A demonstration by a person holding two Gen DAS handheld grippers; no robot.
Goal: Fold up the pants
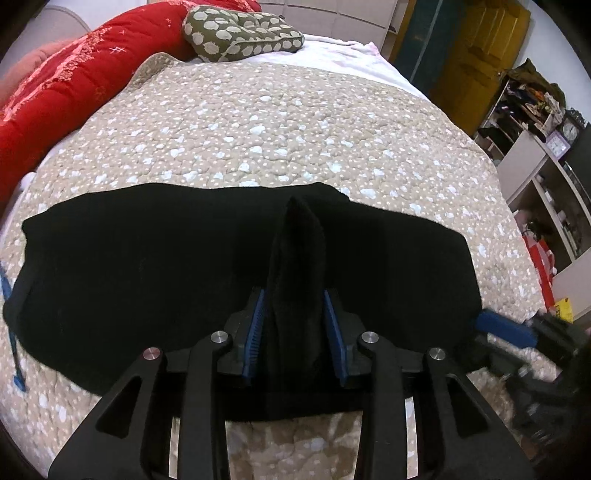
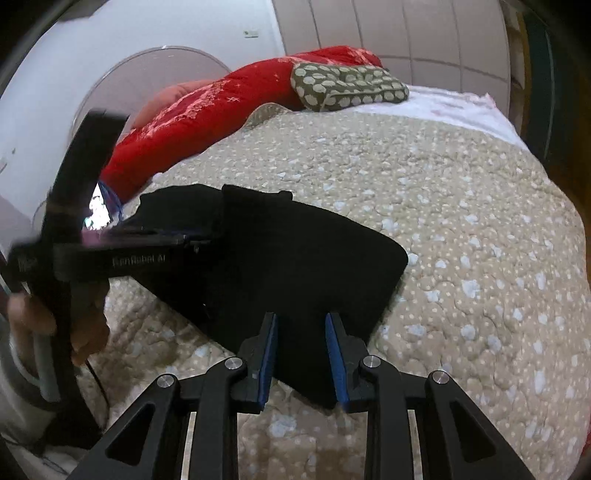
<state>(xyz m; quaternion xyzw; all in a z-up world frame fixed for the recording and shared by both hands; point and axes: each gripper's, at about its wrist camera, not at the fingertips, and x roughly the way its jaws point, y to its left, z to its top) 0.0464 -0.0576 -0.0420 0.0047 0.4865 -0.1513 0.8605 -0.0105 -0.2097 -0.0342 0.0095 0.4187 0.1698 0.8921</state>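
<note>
The black pants (image 1: pixel 147 266) lie in a folded strip across the beige quilted bed. My left gripper (image 1: pixel 294 299) is shut on a raised ridge of the black fabric (image 1: pixel 297 258) at the near edge, which stands up between the blue pads. In the right wrist view the pants (image 2: pixel 314 258) show as a folded black slab. My right gripper (image 2: pixel 301 325) is over the slab's near corner, with the jaws apart and black cloth between the blue pads; grip on the cloth is unclear. The left gripper's body (image 2: pixel 110 258) shows at the left, held by a hand.
A red quilt (image 1: pixel 66 85) and a green patterned pillow (image 1: pixel 240 33) lie at the head of the bed. Shelves with clutter (image 1: pixel 535 122) stand to the right of the bed. The right gripper (image 1: pixel 506 328) shows at the pants' right end.
</note>
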